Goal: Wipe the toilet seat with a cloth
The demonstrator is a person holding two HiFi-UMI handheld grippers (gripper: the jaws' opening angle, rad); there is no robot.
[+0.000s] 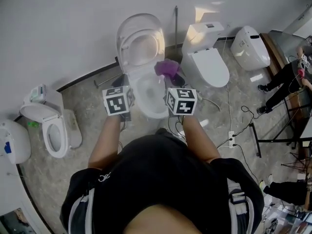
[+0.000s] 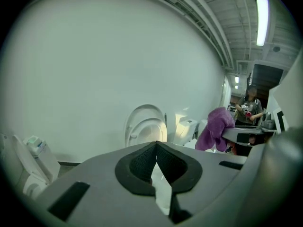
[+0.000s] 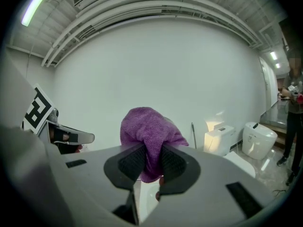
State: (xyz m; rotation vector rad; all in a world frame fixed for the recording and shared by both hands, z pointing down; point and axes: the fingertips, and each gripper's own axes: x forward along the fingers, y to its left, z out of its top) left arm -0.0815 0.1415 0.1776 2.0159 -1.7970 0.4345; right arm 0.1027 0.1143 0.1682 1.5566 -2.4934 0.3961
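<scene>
A white toilet point(image 1: 148, 94) stands right in front of me with its lid and seat point(image 1: 139, 43) tilted up against the wall. My right gripper point(image 1: 173, 76) is shut on a purple cloth point(image 1: 168, 68), held over the bowl's right rim. In the right gripper view the cloth point(image 3: 150, 136) bulges up between the black pads of that gripper point(image 3: 151, 162). My left gripper point(image 1: 123, 81) hovers by the bowl's left rim. Its jaws are shut and hold nothing, as the left gripper view shows point(image 2: 156, 148). That view also shows the cloth point(image 2: 215, 126) and the raised lid point(image 2: 147, 124).
More toilets stand at the left point(image 1: 53, 130), the right point(image 1: 209, 57) and the far right point(image 1: 249, 47). A thin pole point(image 1: 176, 23) leans on the wall. A power strip with cables point(image 1: 231, 138) lies on the floor at the right. People point(image 1: 282, 82) stand by tables at the right edge.
</scene>
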